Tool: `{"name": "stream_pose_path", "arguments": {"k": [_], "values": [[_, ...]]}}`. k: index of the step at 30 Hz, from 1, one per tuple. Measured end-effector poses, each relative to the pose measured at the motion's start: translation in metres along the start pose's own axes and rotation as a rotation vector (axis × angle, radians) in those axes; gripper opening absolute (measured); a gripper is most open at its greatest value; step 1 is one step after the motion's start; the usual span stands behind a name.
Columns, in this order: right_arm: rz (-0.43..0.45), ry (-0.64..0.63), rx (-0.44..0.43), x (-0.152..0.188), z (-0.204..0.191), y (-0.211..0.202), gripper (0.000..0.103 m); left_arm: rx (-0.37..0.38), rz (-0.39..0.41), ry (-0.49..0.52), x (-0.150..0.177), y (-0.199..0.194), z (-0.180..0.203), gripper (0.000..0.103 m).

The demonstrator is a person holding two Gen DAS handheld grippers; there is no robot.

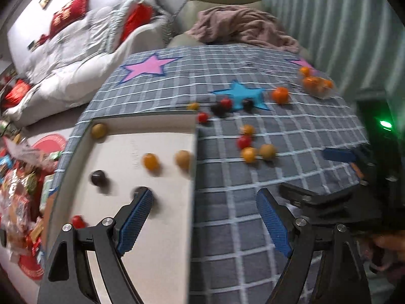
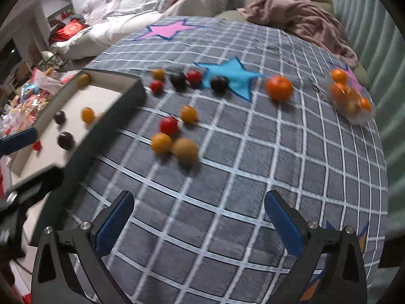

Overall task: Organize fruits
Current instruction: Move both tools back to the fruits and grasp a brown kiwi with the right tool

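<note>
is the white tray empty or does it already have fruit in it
Not empty. The white tray already holds several small fruits, among them a yellow one and a dark one.

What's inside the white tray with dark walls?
The white tray holds small round fruits: two yellow-orange, two dark, one tan, one red. The left gripper covers part of its floor.
</note>
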State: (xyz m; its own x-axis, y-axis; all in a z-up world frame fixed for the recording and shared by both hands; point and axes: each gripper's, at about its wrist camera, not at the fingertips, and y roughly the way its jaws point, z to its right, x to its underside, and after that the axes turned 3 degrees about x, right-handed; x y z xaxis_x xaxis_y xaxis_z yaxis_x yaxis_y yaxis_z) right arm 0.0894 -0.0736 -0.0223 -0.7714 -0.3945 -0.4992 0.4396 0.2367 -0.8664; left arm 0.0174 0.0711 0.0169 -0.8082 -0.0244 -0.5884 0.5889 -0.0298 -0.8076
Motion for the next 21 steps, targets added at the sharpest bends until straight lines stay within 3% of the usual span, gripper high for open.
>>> {"name": "stream_pose_path", "arguments": {"k": [3, 9, 12, 17, 21], "values": [[0.008, 0.006, 0.018, 0.002, 0.004, 0.006, 0.103, 0.027, 0.000, 0.025, 0.008, 0.001, 0.017, 0.085], [0.030, -0.017, 0.006, 0.000, 0.006, 0.017, 0.103, 0.007, -0.025, -0.024, 0.021, 0.009, 0.018, 0.085], [0.033, -0.032, -0.014, -0.002, 0.006, 0.022, 0.101, -0.028, -0.025, 0.001, 0.027, 0.013, 0.024, 0.085], [0.044, -0.063, -0.049, -0.010, 0.006, 0.026, 0.085, -0.049, -0.029, 0.050, 0.032, 0.022, 0.040, 0.085], [0.057, -0.125, -0.068, -0.017, -0.003, 0.027, 0.065, -0.066, -0.049, 0.067, 0.030, 0.037, 0.049, 0.085]]}}
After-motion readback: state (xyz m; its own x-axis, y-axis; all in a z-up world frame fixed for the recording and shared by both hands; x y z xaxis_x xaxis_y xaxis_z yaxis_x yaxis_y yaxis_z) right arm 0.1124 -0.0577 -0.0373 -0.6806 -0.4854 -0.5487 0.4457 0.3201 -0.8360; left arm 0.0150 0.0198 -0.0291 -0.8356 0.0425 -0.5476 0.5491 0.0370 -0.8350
